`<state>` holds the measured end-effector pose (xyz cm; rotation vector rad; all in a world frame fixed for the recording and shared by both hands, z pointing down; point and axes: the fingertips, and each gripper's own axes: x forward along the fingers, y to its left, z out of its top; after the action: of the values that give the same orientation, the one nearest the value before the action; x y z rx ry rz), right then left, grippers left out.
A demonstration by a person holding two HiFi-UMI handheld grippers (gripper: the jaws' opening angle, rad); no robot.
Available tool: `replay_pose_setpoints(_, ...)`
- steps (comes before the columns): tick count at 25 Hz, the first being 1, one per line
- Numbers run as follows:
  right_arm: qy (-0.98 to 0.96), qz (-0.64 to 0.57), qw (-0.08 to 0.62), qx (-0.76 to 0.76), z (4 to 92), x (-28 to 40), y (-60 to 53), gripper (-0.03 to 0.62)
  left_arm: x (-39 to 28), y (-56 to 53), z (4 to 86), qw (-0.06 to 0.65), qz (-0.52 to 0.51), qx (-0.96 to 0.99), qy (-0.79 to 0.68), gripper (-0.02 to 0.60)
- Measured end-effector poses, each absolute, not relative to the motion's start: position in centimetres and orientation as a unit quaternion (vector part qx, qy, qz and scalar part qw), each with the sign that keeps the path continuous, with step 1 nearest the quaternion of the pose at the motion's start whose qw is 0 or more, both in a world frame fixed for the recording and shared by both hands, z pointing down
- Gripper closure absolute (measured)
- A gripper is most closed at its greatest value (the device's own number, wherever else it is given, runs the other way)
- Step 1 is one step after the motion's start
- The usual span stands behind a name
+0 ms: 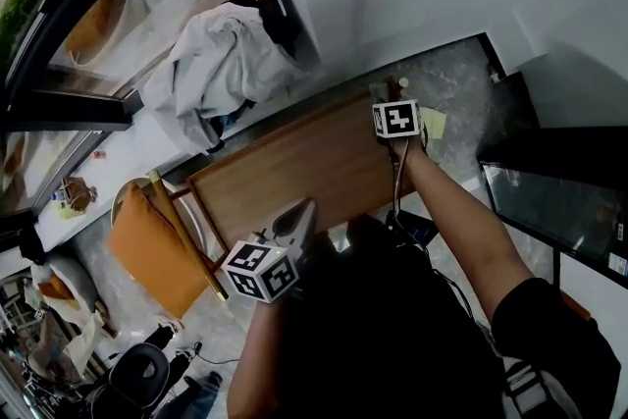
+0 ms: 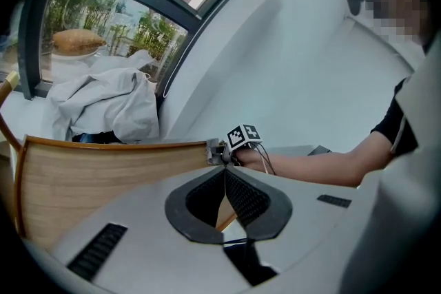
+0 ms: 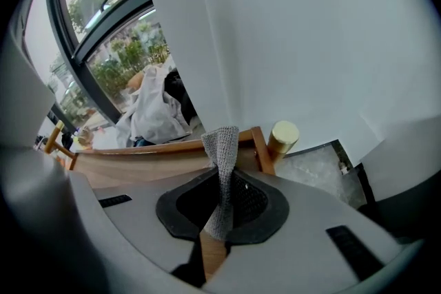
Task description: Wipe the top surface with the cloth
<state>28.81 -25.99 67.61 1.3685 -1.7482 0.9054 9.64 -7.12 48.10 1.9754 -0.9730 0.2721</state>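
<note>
The wooden table top (image 1: 294, 167) runs from lower left to upper right in the head view. At its far right corner my right gripper (image 1: 388, 98) is shut on a grey knitted cloth (image 3: 222, 148). The cloth stands up between the jaws (image 3: 224, 196), just above the wood (image 3: 158, 155). My left gripper (image 1: 302, 211) hovers over the near edge of the top. Its jaws (image 2: 225, 193) are shut with nothing between them. From there I see the top (image 2: 89, 175) and the right gripper's marker cube (image 2: 243, 135).
An orange chair (image 1: 147, 235) stands at the table's left end. A heap of white clothes (image 1: 221, 64) lies on the window sill behind. A brass-coloured cap (image 3: 282, 138) sits at the table's corner. A dark glass cabinet (image 1: 559, 191) is to the right, and the white wall is close behind.
</note>
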Motion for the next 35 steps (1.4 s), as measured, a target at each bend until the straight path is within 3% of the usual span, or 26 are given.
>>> replay_pose_setpoints(5,-0.671,0.333,0.366,0.552,66.9,29.5,-26.0,0.553,8.1,-6.0,48.1,0.445,0.106,0.79,-0.408,0.571)
replay_pose_setpoints(9,-0.714,0.321,0.329,0.529,64.2,25.9,-25.9,0.553,5.4,-5.3,47.7,0.458,0.079,0.775,-0.428,0.571)
replay_pose_setpoints(13,-0.773,0.34,0.261,0.469,60.3,18.5,-24.0,0.553,1.6,-4.2,46.6,0.443,0.062,0.769,-0.456,0.571)
replay_pose_setpoints(18,-0.819,0.358,0.232,0.385,57.3,7.7,-20.5,0.553,-5.0,-2.1,45.6,0.435,0.047,0.754,-0.49,0.571)
replay_pose_setpoints(28,-0.855,0.361,0.254,0.273,59.4,-12.9,-11.2,0.553,-17.6,3.7,44.1,0.422,0.035,0.737,-0.527,0.571)
replay_pose_setpoints(35,-0.85,0.367,0.29,0.24,63.4,-21.5,-7.7,0.553,-22.2,5.8,44.6,0.42,0.008,0.743,-0.52,0.571)
